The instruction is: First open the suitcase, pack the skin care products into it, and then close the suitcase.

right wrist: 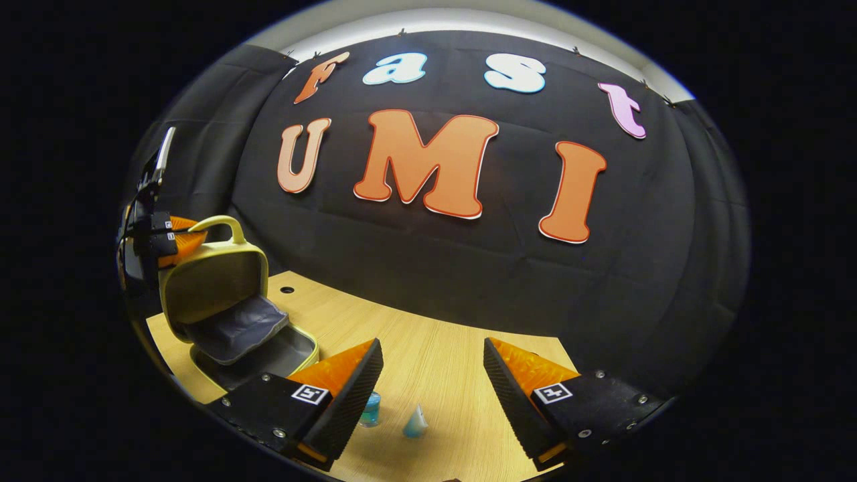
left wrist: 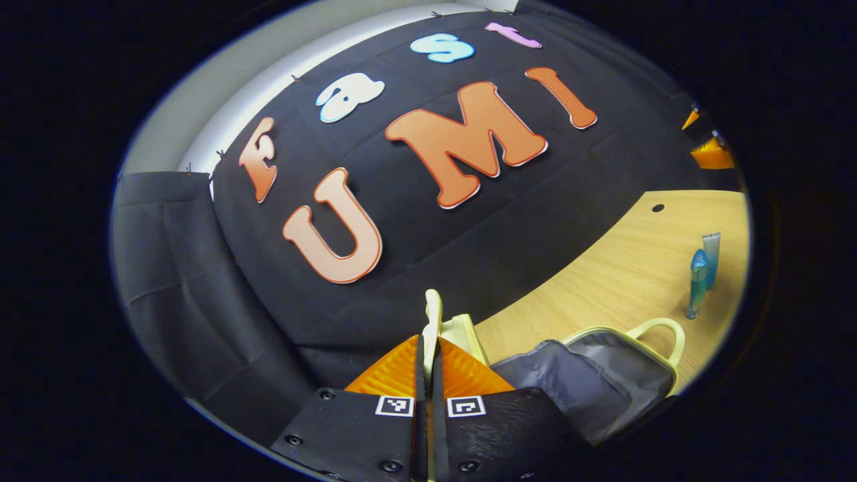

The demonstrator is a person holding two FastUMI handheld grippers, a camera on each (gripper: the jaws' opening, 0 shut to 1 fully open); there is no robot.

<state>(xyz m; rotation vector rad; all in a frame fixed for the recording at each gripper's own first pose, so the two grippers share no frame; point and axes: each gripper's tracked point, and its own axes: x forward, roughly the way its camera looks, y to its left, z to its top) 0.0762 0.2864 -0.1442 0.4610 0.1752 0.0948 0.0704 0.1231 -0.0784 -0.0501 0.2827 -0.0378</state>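
A light wooden desk [right wrist: 428,375] is seen in front of the black cloth wall, with a small round hole [right wrist: 287,290] in its top near the wall.

On the desk, at the left in the right gripper view, the pale yellow suitcase [right wrist: 221,281] is found open: its lid is raised upright, with the handle [right wrist: 224,227] at the top, and a grey lining [right wrist: 234,328] sags from the lid into the lower shell lying flat on the desk. In the left gripper view the grey-lined lower shell [left wrist: 589,381] is seen below and to the right, with a second yellow handle [left wrist: 659,335] at its far edge.

The left hand-held gripper [left wrist: 428,355] is closed on the edge of the suitcase lid [left wrist: 434,314], which is pressed between both fingers. The same gripper [right wrist: 171,241] is seen from afar in the right gripper view, at the top left corner of the lid.

The right hand-held gripper [right wrist: 432,375] is held wide open above the desk, with nothing between its fingers.

Two skin care products stand upright on the desk, well apart from the suitcase: a blue bottle [left wrist: 697,284] and, just behind it, a pale tube [left wrist: 711,258]. In the right gripper view they are seen just below the open fingers, the bottle [right wrist: 369,408] beside the tube [right wrist: 415,423].
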